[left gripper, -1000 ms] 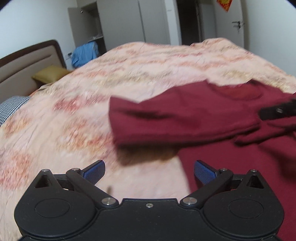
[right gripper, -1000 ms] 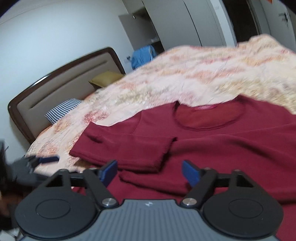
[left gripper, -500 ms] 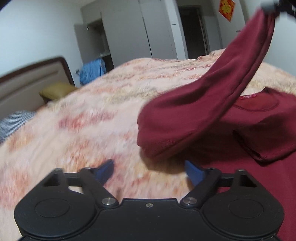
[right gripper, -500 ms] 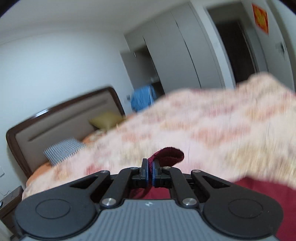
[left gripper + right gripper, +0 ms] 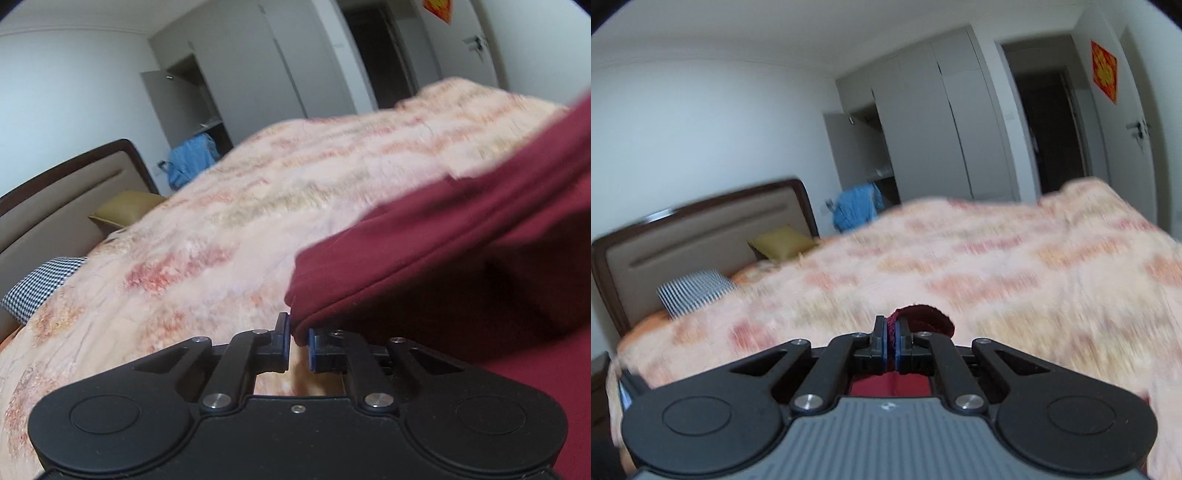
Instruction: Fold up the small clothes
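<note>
A dark red long-sleeved top (image 5: 461,229) lies on the peach patterned bedspread (image 5: 240,221). My left gripper (image 5: 297,338) is shut on the top's folded lower edge, which stretches up and to the right from the jaws. My right gripper (image 5: 891,339) is shut on a bunched bit of the same red top (image 5: 923,317), held above the bed; more red cloth hangs below the jaws. Most of the top is hidden in the right wrist view.
A brown and beige headboard (image 5: 701,225) is at the left, with a yellow pillow (image 5: 781,242) and a checked pillow (image 5: 694,290). A blue garment (image 5: 857,206) hangs by the grey wardrobe (image 5: 942,129). A dark open doorway (image 5: 1049,129) is beyond.
My left gripper has gone from open to shut on the top's edge. My right gripper, open a second ago, stays shut on the cloth and has carried it further up.
</note>
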A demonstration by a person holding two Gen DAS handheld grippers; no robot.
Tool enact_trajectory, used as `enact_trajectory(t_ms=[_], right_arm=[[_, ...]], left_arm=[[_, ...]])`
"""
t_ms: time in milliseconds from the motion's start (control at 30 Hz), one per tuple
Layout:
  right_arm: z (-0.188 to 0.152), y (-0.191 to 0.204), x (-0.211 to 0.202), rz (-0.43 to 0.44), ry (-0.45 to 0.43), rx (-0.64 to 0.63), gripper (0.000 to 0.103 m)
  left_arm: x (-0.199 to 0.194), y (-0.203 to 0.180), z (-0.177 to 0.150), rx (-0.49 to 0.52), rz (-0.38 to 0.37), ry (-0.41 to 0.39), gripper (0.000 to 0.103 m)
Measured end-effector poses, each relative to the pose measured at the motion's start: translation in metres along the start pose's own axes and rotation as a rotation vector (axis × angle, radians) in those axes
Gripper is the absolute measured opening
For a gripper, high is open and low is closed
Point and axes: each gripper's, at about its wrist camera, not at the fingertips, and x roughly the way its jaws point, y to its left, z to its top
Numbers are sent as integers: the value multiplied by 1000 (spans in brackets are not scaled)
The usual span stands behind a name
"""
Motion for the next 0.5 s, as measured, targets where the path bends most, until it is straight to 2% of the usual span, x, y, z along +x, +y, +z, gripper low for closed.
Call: enact_trajectory(t_ms=[167,300,333,367,400,433,467,500], right_arm=[[-71,-27,6,-45,195,69,4],[-88,-40,1,-27,244,103,5],[-86,-41,1,-32,243,98,11],[-80,-40,-2,-44,235,87,23],[-75,-38,-2,-58,226,64,31],[-62,-32,-1,-66,215,35,46],[-53,-28,5,-64,207,7,52],[-42,-21,14,-53,209,-18,53]], left_arm=[[-5,-7,-11,51,-30,3,10],[-3,-5,-12,36,-30,-1,10],[-3,-4,-11,30,-32,-1,10],[-3,-4,-11,25,-34,-2,10],[-3,-3,-11,20,-38,-6,10],[-3,-2,-12,14,-41,-8,10],[-2,-1,-13,9,-46,-8,10],[-2,-1,-14,6,-51,-9,10]])
